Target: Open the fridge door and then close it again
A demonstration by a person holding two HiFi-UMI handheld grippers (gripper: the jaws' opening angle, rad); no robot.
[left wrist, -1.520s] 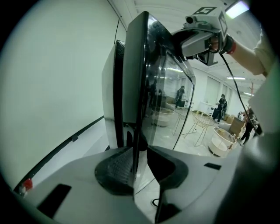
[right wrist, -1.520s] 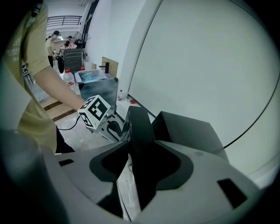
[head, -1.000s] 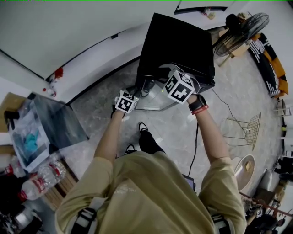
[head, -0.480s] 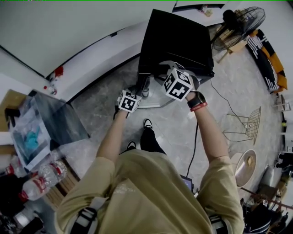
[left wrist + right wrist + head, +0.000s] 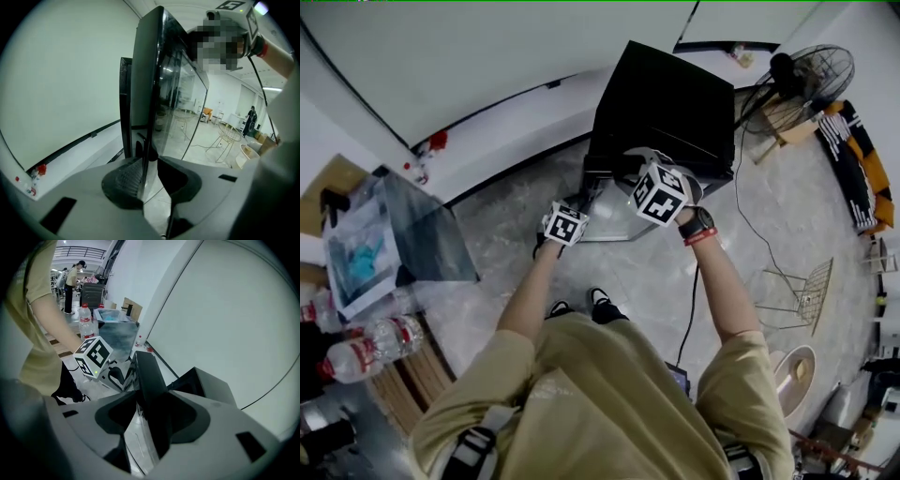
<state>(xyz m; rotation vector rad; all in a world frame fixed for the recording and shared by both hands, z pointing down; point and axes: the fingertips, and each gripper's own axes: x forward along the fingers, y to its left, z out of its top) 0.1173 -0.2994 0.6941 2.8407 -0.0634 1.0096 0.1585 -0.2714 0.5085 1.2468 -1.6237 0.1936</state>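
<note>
The black fridge stands on the floor against the white wall. Its glass door hangs ajar towards me. My left gripper holds the door's edge, and its pads press on both faces of it. My right gripper straddles the door's top edge further right. Its jaws have just been opening; the door sits between them with slack on the left side. From the right gripper view, the left gripper shows on the same door.
A glass box and water bottles lie at the left. A floor fan and a wire stand stand at the right. A black cable runs across the floor from the fridge. My feet are just below the door.
Both grippers have shifted a little across the floor with the door between their jaws. My feet have moved back from the fridge.
</note>
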